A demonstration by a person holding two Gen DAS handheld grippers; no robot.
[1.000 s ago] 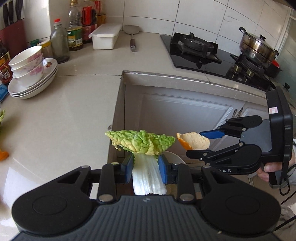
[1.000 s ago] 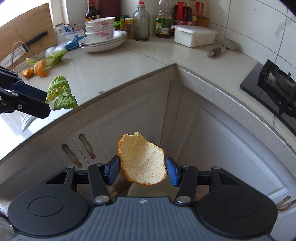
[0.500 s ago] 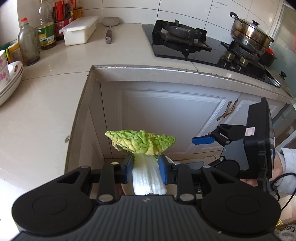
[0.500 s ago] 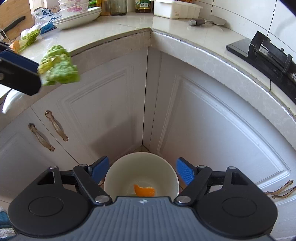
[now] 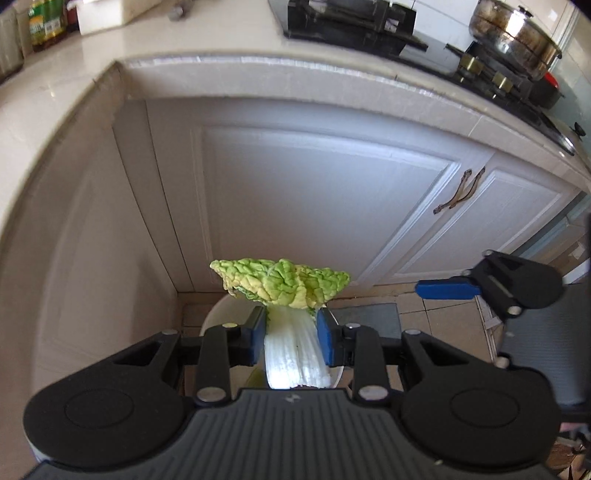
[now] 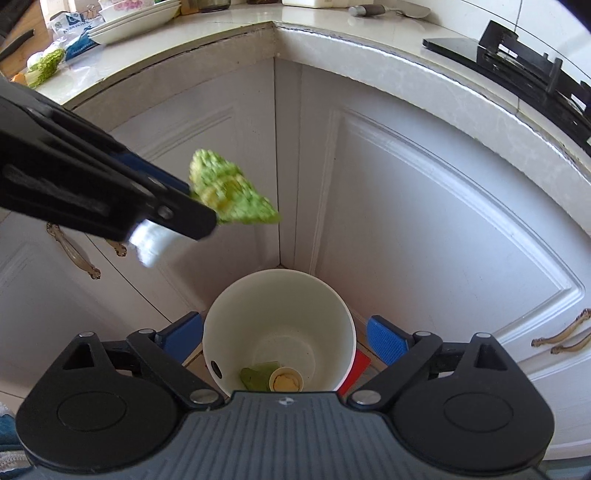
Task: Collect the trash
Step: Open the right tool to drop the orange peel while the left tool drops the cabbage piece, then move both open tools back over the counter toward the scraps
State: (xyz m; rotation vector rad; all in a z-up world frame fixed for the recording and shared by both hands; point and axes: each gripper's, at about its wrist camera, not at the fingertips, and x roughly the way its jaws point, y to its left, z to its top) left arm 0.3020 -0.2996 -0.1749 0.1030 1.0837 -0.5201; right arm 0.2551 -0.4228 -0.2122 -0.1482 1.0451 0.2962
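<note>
Cabbage is what matters right now: the left gripper [image 5: 290, 341] is squeezing a cabbage leaf with a white ribbed stalk and a crinkly green top [image 5: 284, 284] between its two blue pads [image 5: 257, 339]. The stalk runs straight out along the fingers, with the green frill at the far end, past the tips. Down on the floor, in the corner where the white cupboard doors [image 6: 417, 206] meet, stands a round white plastic bin [image 6: 229, 321]. From the right wrist view the leaf [image 6: 231, 194] hangs up high and off to the left of the bin's mouth, not over it yet, so I think it has to go a bit more to the right and down before it can be let go. In the left wrist view the white rim [image 5: 216, 314] peeks out just under and behind the leaf, so it looks close. The right gripper [image 6: 284, 338] has its jaws spread wide with nothing in them, and it sits right over the bin, looking down inside. At the bottom I can see a green scrap [image 6: 255, 378] and a small round yellowish bit [image 6: 285, 380]. The right one is nearer the bin, but the left one has the trash. More green leaves [image 6: 46, 66] lie up on the pale counter [image 6: 207, 27], near the stacked white plates [image 6: 136, 16].
</note>
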